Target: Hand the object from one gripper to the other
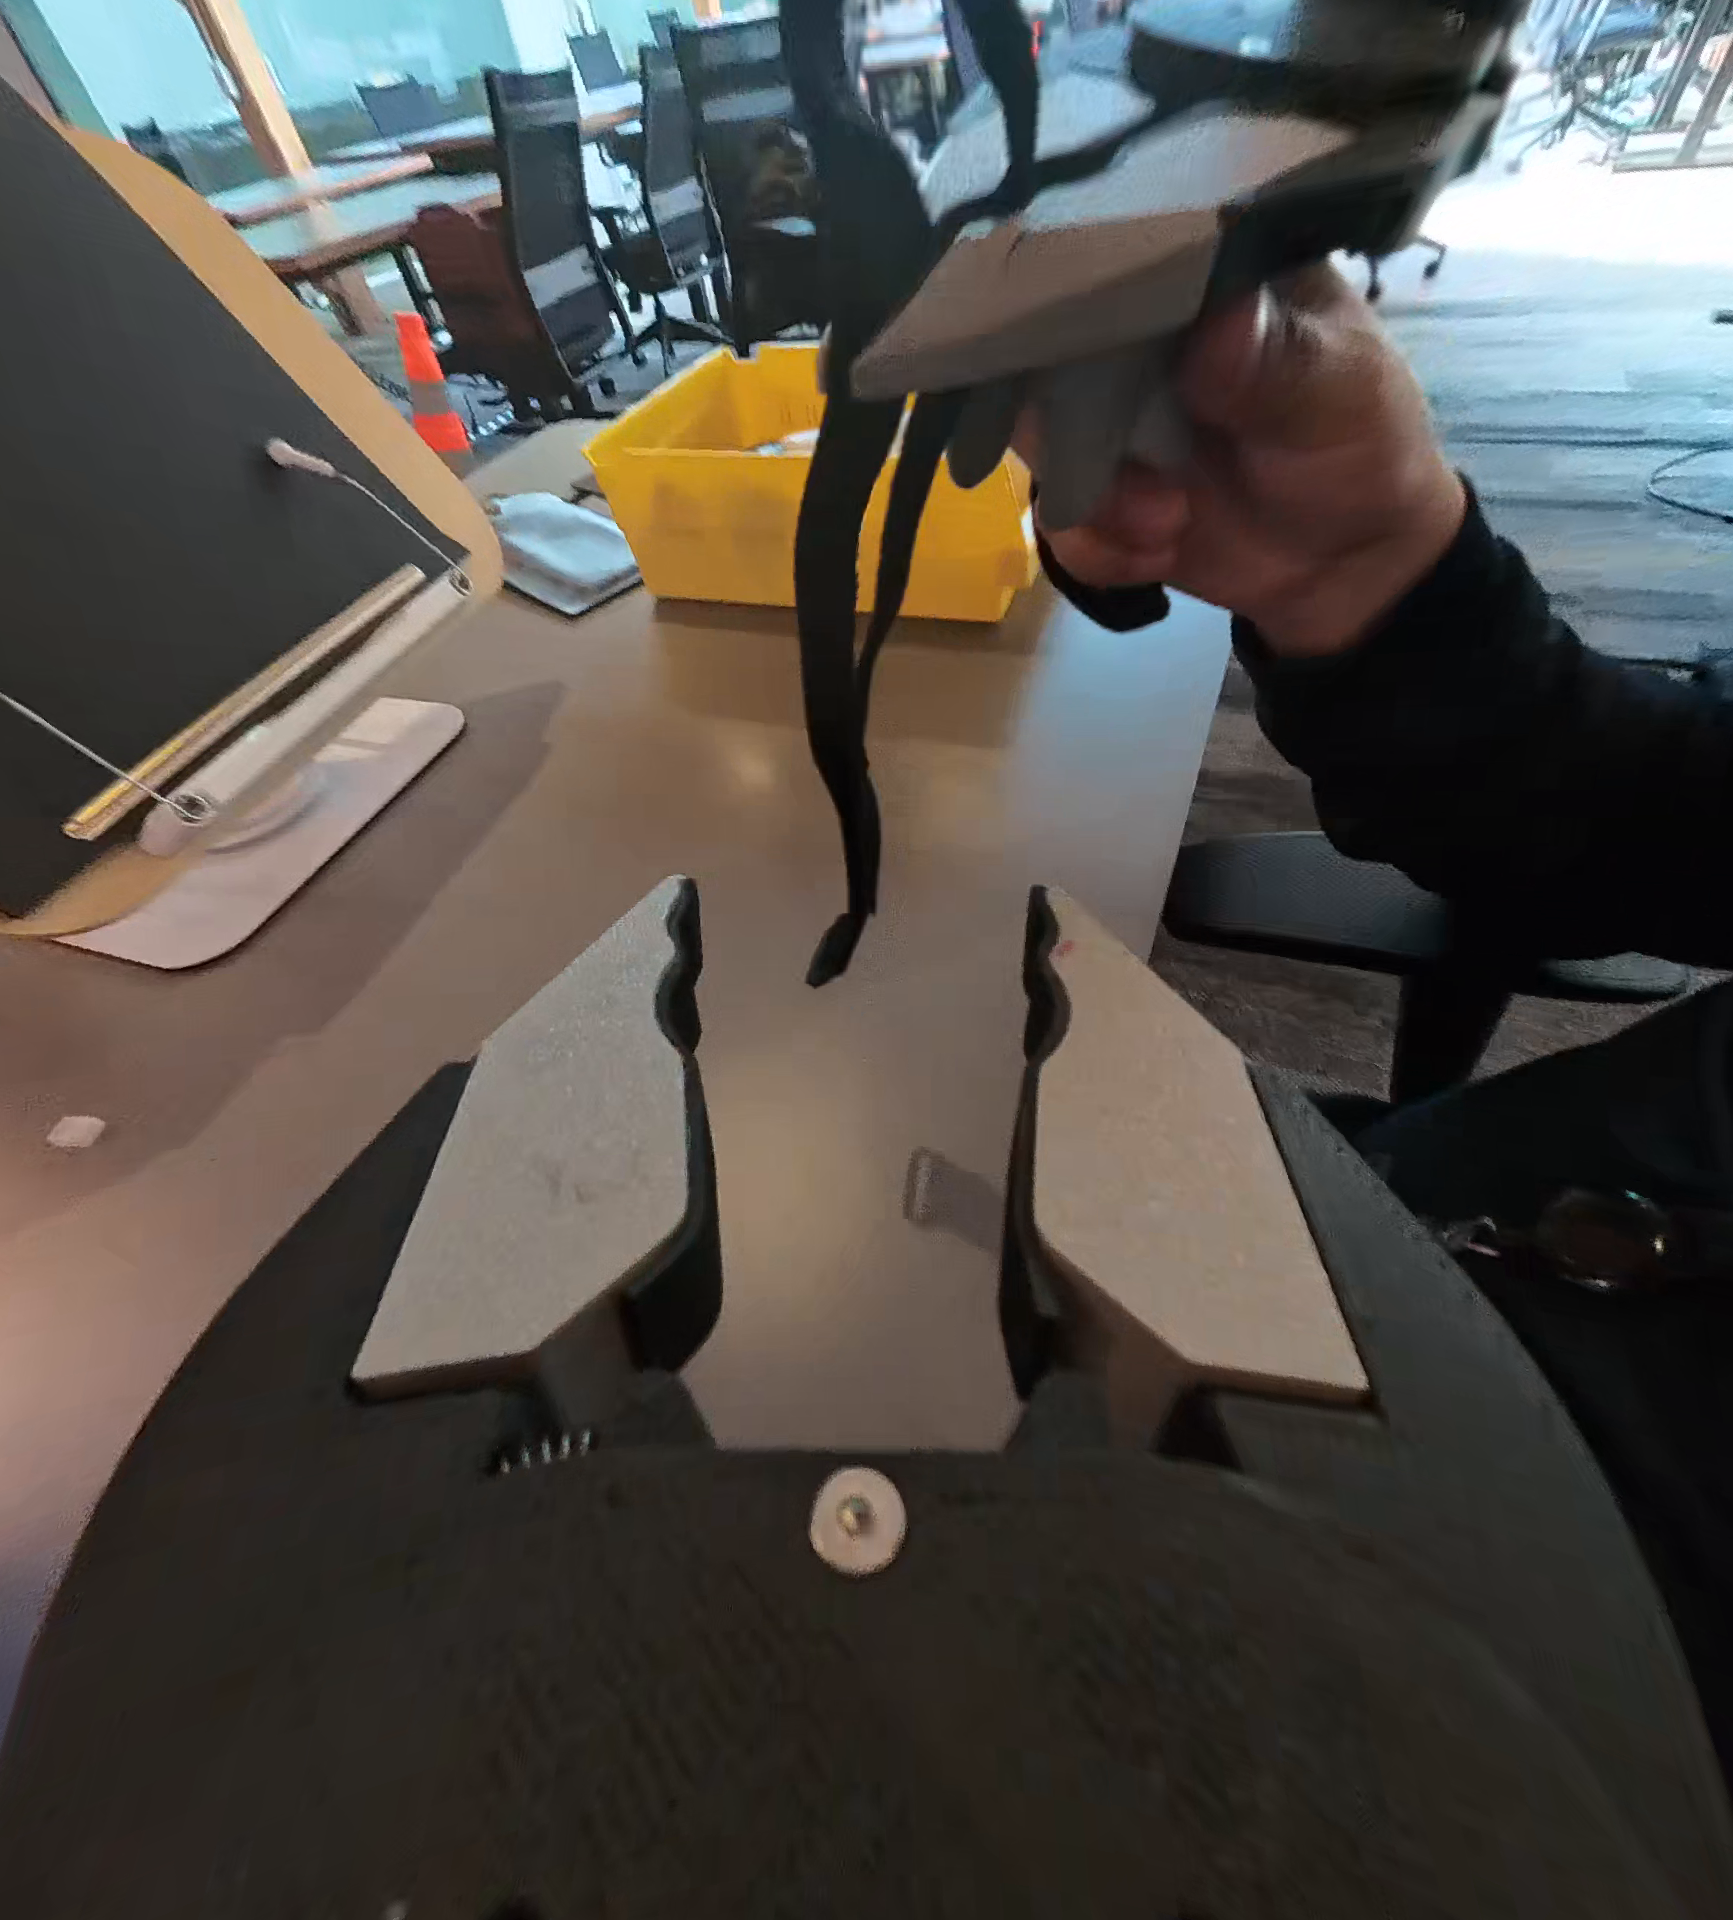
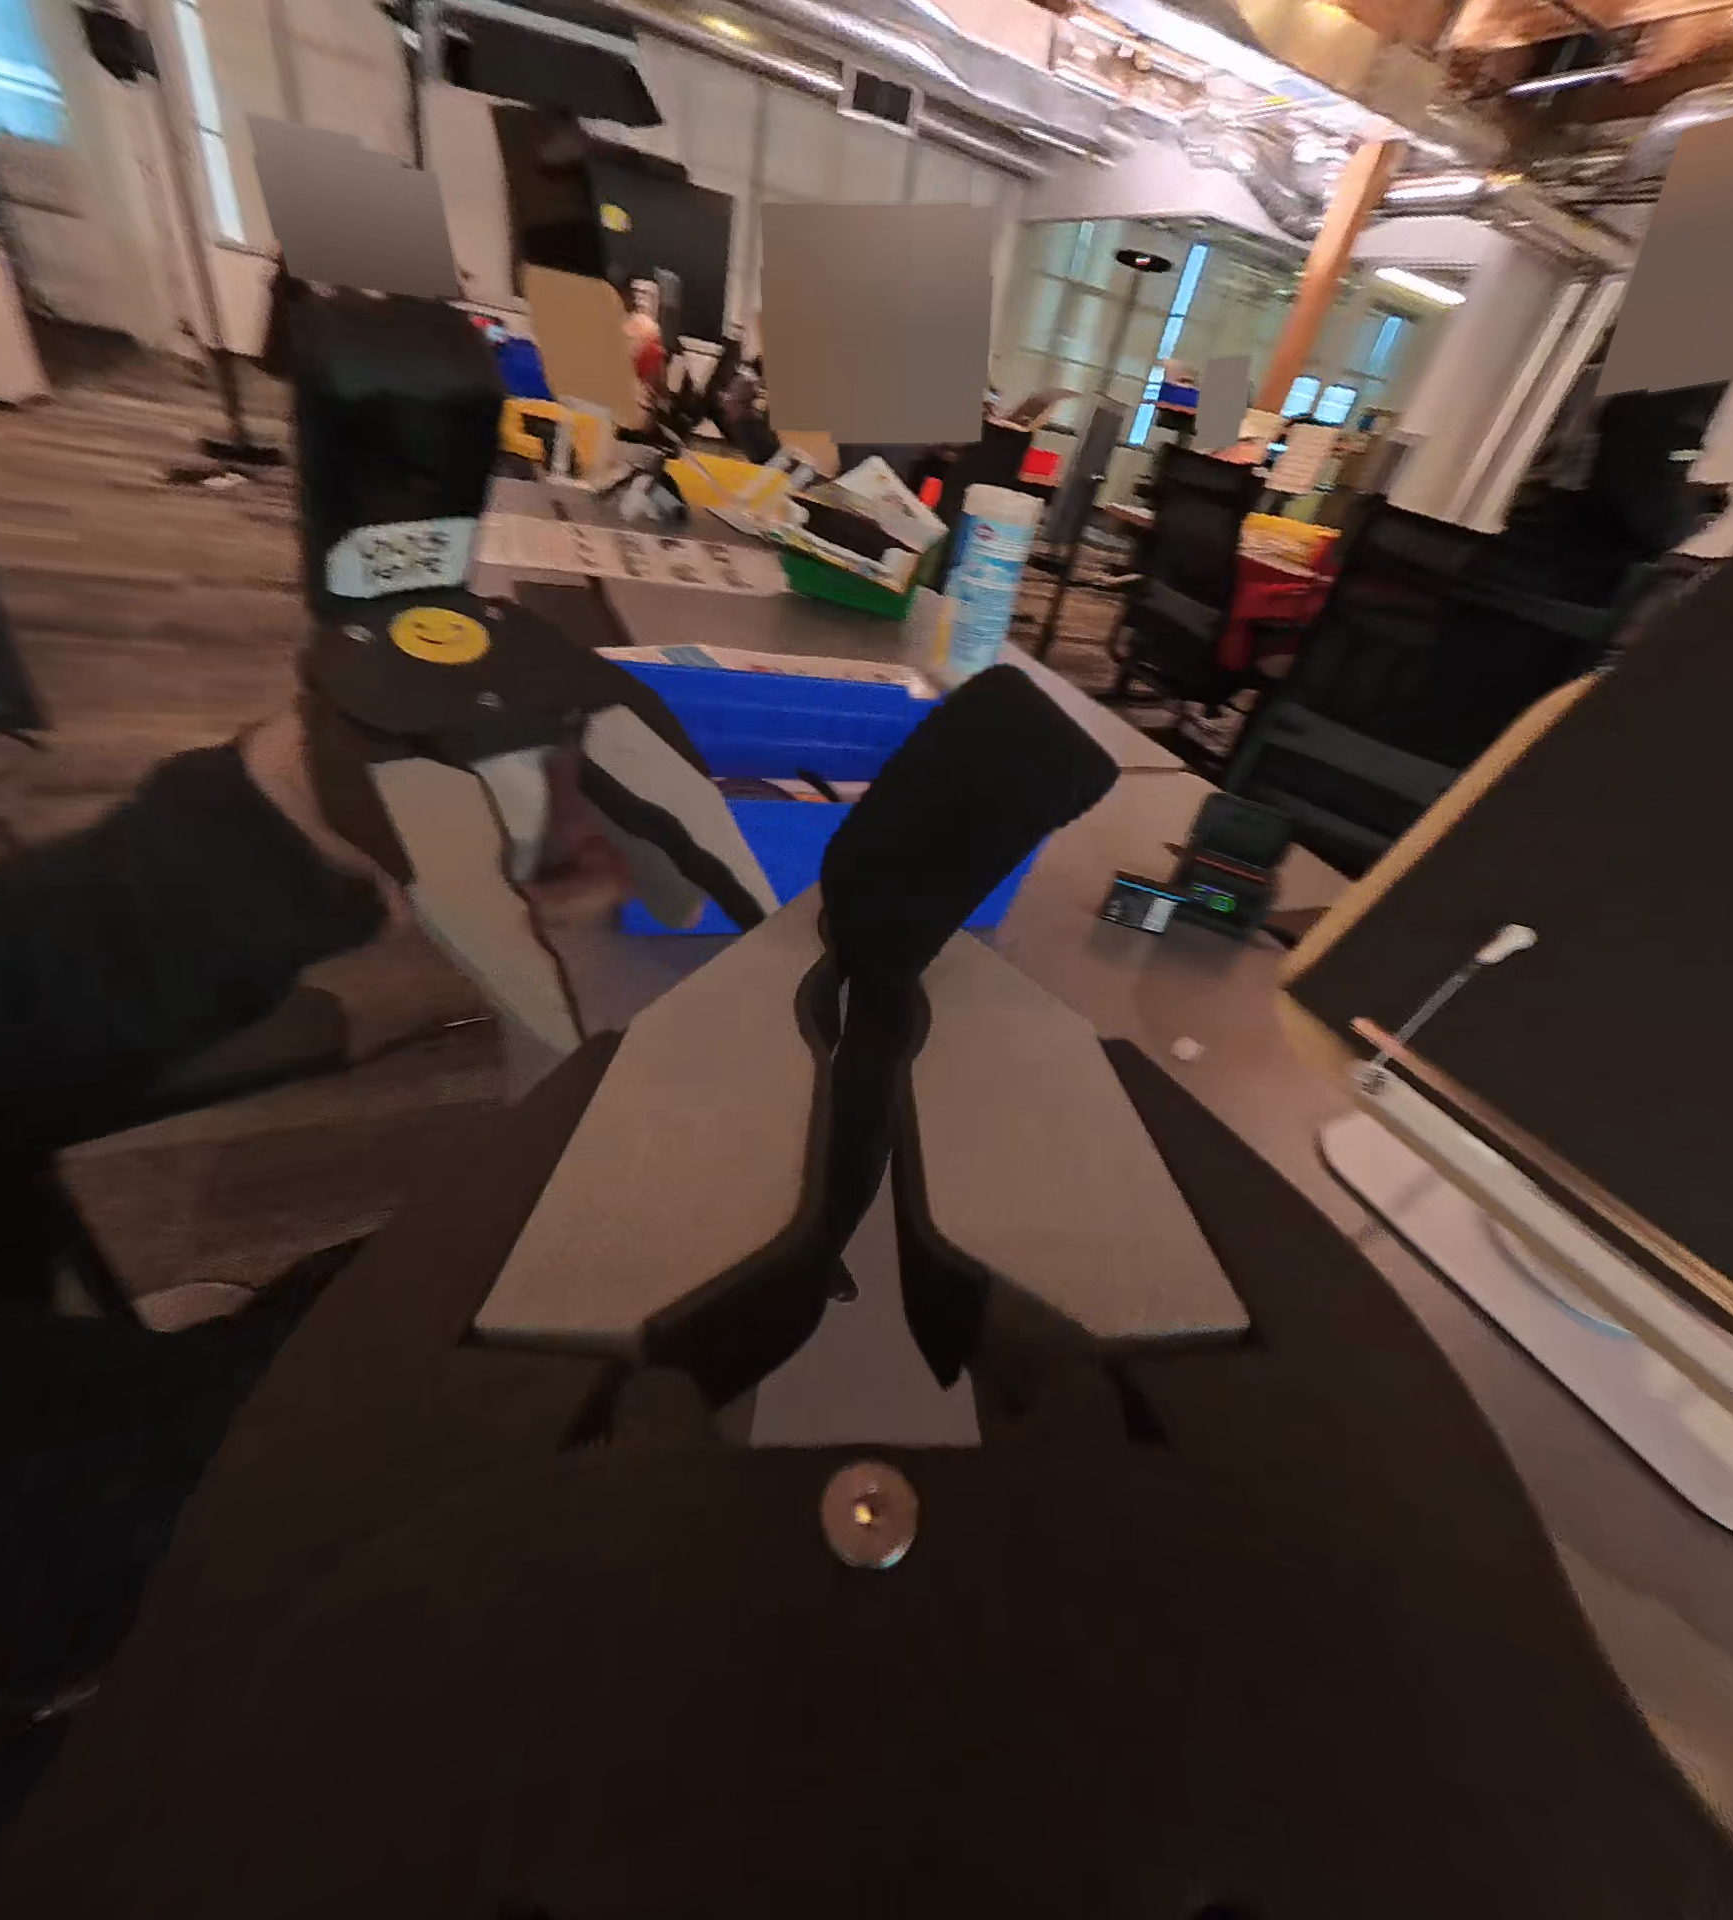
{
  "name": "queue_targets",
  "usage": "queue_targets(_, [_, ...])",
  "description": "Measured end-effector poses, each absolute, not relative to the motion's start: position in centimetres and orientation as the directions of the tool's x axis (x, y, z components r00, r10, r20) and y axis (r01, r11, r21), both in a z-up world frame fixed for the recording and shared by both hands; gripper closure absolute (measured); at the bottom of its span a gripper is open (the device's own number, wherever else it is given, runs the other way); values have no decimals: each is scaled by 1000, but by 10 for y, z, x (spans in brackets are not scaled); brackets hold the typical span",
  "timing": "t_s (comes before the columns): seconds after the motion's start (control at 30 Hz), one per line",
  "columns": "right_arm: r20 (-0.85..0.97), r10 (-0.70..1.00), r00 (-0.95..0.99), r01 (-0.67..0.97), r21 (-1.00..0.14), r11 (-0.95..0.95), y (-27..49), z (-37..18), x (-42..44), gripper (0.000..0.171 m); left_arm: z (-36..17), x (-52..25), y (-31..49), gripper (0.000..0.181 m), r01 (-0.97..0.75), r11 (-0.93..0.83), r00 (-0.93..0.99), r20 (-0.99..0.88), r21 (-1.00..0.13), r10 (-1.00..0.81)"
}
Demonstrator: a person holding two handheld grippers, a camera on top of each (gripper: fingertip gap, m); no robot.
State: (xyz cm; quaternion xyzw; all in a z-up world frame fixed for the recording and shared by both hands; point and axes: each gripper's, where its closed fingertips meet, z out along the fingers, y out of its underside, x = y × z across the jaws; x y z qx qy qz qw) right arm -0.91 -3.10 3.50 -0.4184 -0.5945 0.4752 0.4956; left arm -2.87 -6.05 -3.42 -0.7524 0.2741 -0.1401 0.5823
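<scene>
Tongs on the left (image 1: 862, 935) stand wide apart and empty, low over the desk (image 1: 633, 748), likely so the hanging tail of the black strap (image 1: 846, 665) can drop between them. Above and beyond, the right tongs (image 2: 867, 997) are clamped on that strap near its upper part, lifted so the loose ends dangle clear of the desk. Farther back on the desk sits a yellow bin (image 1: 737, 520), apart from the handover.
</scene>
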Motion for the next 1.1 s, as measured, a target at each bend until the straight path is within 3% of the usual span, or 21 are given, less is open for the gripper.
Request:
queue_targets(0.1, [149, 984, -100, 31, -988, 153, -26, 38, -11, 171, -28, -32, -54, 122, -301, -124, 841, -202, -945, -502])
queue_targets(0.27, [-5, 982, -189, 35, -999, 2, -39, 36, -15, 171, -41, -17, -46, 125, -523, -78, 786, -444, -849, -431])
queue_targets(0.37, [-43, 977, -208, 33, -999, -37, -40, 36, -16, 171, -55, -10, -43, 130, -586, -104, 755, -494, -804, -432])
queue_targets(0.47, [-70, 969, -235, 25, -997, -66, -43, 39, -14, 171, -59, -2, -42, 153, -545, -105, 762, -439, -832, -476])
queue_targets(0.5, [-83, 963, -257, 29, -997, -78, -46, 39, -13, 171, -59, -1, -42, 169, -524, -104, 767, -415, -845, -490])
queue_targets(0.57, [-112, 950, -293, 45, -994, -104, -51, 39, -13, 168, -58, -1, -44, 180, -489, -120, 769, -362, -864, -527])
queue_targets(0.7, [-118, 938, -326, 65, -993, -103, -55, 37, -12, 144, -39, -3, -53, 180, -325, -118, 781, -196, -938, -594])
queue_targets(0.8, [-78, 966, -248, 112, -992, -51, -39, 29, -11, 122, -24, -15, -58, 180, -228, -109, 791, -119, -967, -600])
queue_targets(0.97, [125, 980, -153, 169, -974, 151, -21, 21, -2, 109, -10, -19, -68, 180, -49, -141, 737, 59, -989, -673])
queue_targets(1.1, [260, 922, -286, 262, -905, 336, -47, 0, 10, 105, -14, -8, -76, 180, 59, -245, 616, 228, -968, -754])
